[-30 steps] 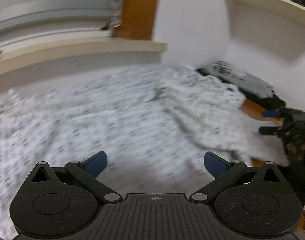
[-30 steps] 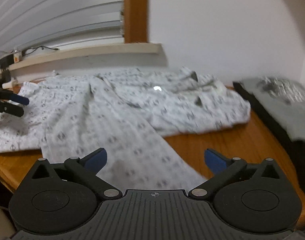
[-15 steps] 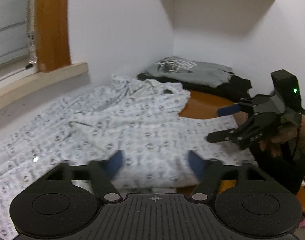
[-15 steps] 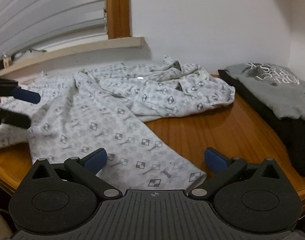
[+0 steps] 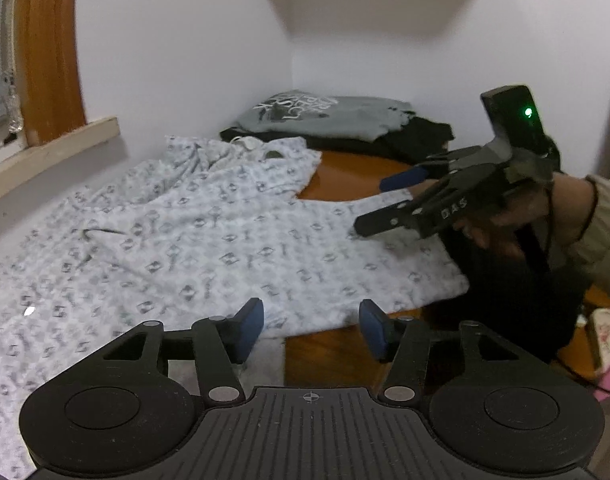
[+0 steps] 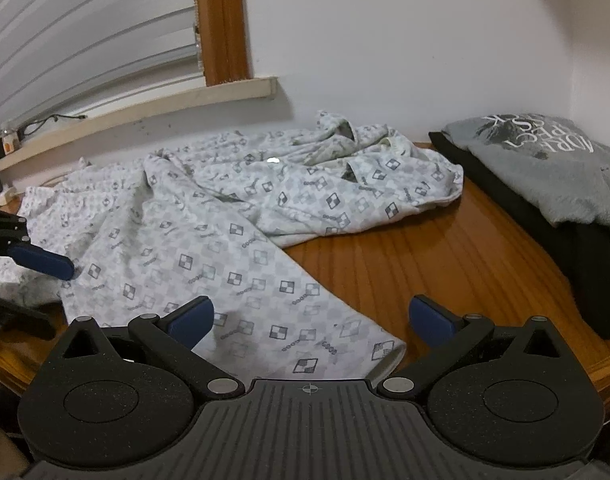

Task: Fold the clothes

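I am at the start of folding one patterned white garment [image 6: 209,248], which lies spread and rumpled across the wooden counter [image 6: 445,248], from the windowsill side on the left to the counter's middle. Furthest left, my left hand-held gripper [image 5: 311,330] hangs just over the garment's near hem with its blue pads partly apart; whether cloth sits between them I cannot tell, and nothing looks pinched. Further right, my right hand-held gripper [image 6: 311,322] is released, jaws wide, poised above the lower end of the same garment near the counter's front edge, holding nothing. I judge the step in hand to be lining both grippers up on the near hem. The next move calls for each to close on a single layer of edge, well apart, so the cloth lifts evenly. At far right lies a pile of two finished pieces: one grey printed shirt [image 6: 545,168] on top of one black garment [image 6: 577,240]. Counted: three garments, two grippers.
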Action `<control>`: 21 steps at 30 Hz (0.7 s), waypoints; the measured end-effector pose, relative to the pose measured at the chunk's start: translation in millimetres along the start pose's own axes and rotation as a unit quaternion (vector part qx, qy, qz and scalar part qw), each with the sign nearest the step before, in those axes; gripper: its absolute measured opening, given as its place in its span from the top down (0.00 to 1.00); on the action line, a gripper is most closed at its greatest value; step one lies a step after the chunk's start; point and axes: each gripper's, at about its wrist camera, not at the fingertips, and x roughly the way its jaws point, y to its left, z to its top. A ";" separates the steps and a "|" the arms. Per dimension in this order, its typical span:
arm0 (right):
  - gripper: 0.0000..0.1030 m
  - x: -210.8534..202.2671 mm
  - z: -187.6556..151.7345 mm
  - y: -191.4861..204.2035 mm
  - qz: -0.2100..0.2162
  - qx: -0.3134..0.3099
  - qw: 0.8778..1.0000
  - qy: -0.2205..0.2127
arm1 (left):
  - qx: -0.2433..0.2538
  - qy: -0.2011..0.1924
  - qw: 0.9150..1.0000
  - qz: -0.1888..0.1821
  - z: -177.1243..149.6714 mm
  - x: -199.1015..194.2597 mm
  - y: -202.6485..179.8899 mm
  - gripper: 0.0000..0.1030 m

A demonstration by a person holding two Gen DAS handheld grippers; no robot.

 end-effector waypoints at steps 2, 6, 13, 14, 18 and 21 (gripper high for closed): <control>0.00 -0.1 0.6 0.7 0.005 0.005 1.000 0.000 | 0.033 0.007 0.999 0.026 0.4 0.2 -4.2 0.42; 0.00 -0.1 1.3 4.2 0.013 0.007 1.000 0.001 | 0.101 0.027 0.993 0.050 1.5 8.5 -16.7 0.42; 0.00 -4.2 1.7 0.8 0.020 0.018 1.000 -0.001 | 0.155 0.032 0.986 0.058 9.4 25.0 -31.0 0.41; 0.00 -5.2 1.8 -0.5 0.019 0.022 1.000 -0.003 | 0.160 0.033 0.985 0.054 11.3 27.8 -33.4 0.41; 0.00 -10.2 2.9 -6.7 0.017 0.039 0.999 -0.011 | 0.178 0.039 0.983 0.038 19.1 38.7 -41.8 0.68; 0.00 -12.9 3.1 -11.2 0.019 0.047 0.999 -0.014 | 0.167 0.048 0.984 0.026 23.1 44.0 -41.8 0.97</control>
